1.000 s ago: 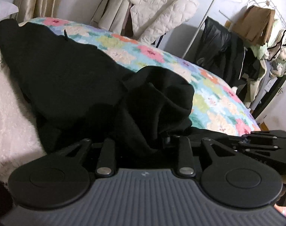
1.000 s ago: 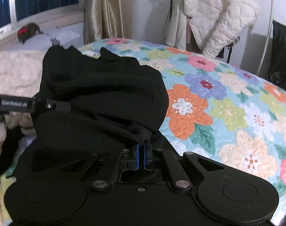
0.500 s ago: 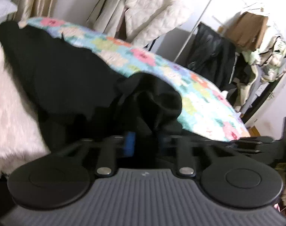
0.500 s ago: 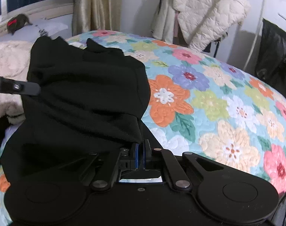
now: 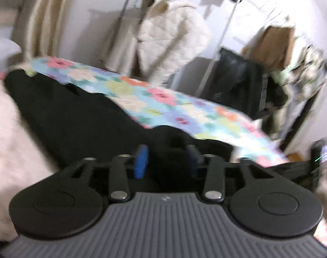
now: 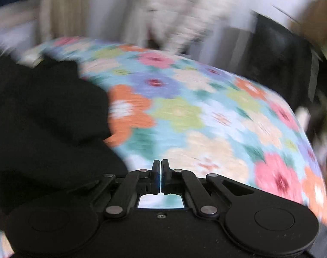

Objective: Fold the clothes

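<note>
A black garment (image 5: 73, 116) lies spread on the bed, reaching from the far left toward my left gripper (image 5: 167, 161). That gripper is open, its blue pads (image 5: 141, 163) set wide apart, with a black fold lying between and just beyond them. In the right wrist view the same garment (image 6: 45, 118) is bunched at the left. My right gripper (image 6: 161, 167) hovers over the floral quilt to the garment's right, its fingers shut with only a thin slit and no cloth between them. Both views are motion-blurred.
A floral quilt (image 6: 206, 118) covers the bed. A white fluffy blanket (image 5: 10, 139) lies at the left. Behind the bed stands a clothes rack with a cream quilted jacket (image 5: 172, 36), a black coat (image 5: 238, 79) and a brown garment (image 5: 275, 43). Beige curtains (image 5: 43, 25) hang at the far left.
My left gripper has opened and let go of the black fold. My right gripper, earlier shut on the garment's edge, has come free and swung right over the quilt.
</note>
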{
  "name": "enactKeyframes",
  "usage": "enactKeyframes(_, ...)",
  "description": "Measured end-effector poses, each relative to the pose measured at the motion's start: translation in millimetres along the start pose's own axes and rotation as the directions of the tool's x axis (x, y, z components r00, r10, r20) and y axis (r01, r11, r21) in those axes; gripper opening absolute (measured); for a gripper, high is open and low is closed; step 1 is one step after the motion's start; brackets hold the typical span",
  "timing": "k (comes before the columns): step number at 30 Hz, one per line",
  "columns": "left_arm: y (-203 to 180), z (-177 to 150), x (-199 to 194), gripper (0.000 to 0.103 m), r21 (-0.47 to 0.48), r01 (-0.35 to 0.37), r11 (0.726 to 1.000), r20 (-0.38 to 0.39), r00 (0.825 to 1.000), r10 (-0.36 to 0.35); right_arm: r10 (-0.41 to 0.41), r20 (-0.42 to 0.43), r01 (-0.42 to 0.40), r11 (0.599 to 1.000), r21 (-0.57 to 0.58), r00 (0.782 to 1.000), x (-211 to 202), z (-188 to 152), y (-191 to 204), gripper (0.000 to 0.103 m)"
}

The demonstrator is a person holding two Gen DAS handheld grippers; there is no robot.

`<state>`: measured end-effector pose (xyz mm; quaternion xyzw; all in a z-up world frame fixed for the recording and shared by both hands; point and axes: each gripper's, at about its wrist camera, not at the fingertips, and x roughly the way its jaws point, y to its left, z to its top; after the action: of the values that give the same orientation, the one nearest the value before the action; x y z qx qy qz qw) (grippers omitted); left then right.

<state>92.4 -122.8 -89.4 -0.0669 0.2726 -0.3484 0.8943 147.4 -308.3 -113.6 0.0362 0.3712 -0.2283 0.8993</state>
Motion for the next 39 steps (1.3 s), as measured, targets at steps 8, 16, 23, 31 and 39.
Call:
enactKeyframes(8,42.0,-16.2,45.8,0.057,-0.086,-0.185,0.979,-0.237,0.958,0.161,0.350,0.123,-0.371,0.891,0.263,0.929,-24.9,-27.9,-12.8,0.039)
enactKeyframes(16,52.5,-25.7,69.9,0.073,-0.117,-0.246,0.962,-0.188,0.957,0.222,0.546,0.155,-0.560,0.826,0.069,0.824,-32.1,-3.7,47.0,0.086)
enactKeyframes(23,38.2,-33.5,90.0,0.014,0.067,-0.299,0.952,-0.119,0.945,0.306,0.478,0.025,-0.474,0.876,-0.092,0.878,42.8,-12.6,73.9,0.046)
enactKeyframes(31,3.8,70.4,70.8,0.008,0.123,-0.042,0.992,0.197,0.980,0.017,0.223,0.303,-0.214,0.975,-0.062,0.927,-7.7,88.8,-3.7,0.009)
enactKeyframes(39,14.3,45.4,76.7,0.044,0.105,-0.029,0.994,0.200,0.980,0.008,-0.067,0.404,0.005,0.988,0.152,0.912,-46.3,107.2,-107.6,0.008)
